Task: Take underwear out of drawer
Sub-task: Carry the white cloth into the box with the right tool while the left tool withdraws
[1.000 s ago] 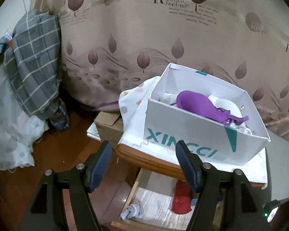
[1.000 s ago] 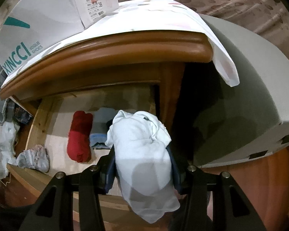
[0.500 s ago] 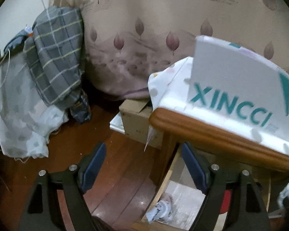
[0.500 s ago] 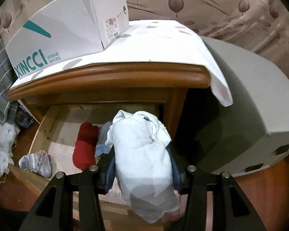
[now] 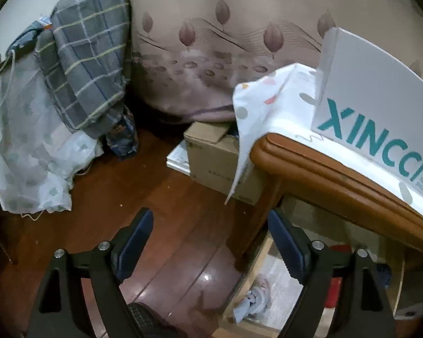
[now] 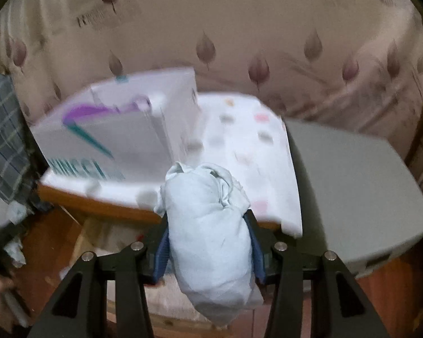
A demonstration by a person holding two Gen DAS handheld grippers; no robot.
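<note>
A: While the right gripper [image 6: 208, 242] carries its load above the nightstand [image 6: 98, 205], we log the scene from the largest item down. Leaf-print curtain [image 6: 239, 42] fills the back. The nightstand top is covered by a spotted cloth [image 6: 239, 146], with the white shoebox [image 6: 112, 138] standing on it and something purple lying inside.

B: And the drawer [image 5: 282, 287]?

A: Pulled open below the top. In the left wrist view we see a small crumpled garment [image 5: 253, 301] near its front corner and a red item [image 5: 334, 290] further in, mostly hidden behind the finger.

B: Where is the underwear?

A: The pale blue underwear [image 6: 208, 225] is bunched and pinched between the right gripper's pads, clear of the drawer, hanging in front of the tabletop edge.

B: Left gripper [image 5: 211, 248]?

A: Spread wide, nothing between its fingers; the jaws have just been opening. It points down at the floor beside the drawer's front corner.

B: Step in hand?

A: We judge it as carry-away after extraction. The right view is blurred, so the setting-down spot cannot be read; the shoebox looks a likely target. Next move calls for bringing the bundle over a resting place before releasing, while the left lines up on the crumpled garment.
</note>
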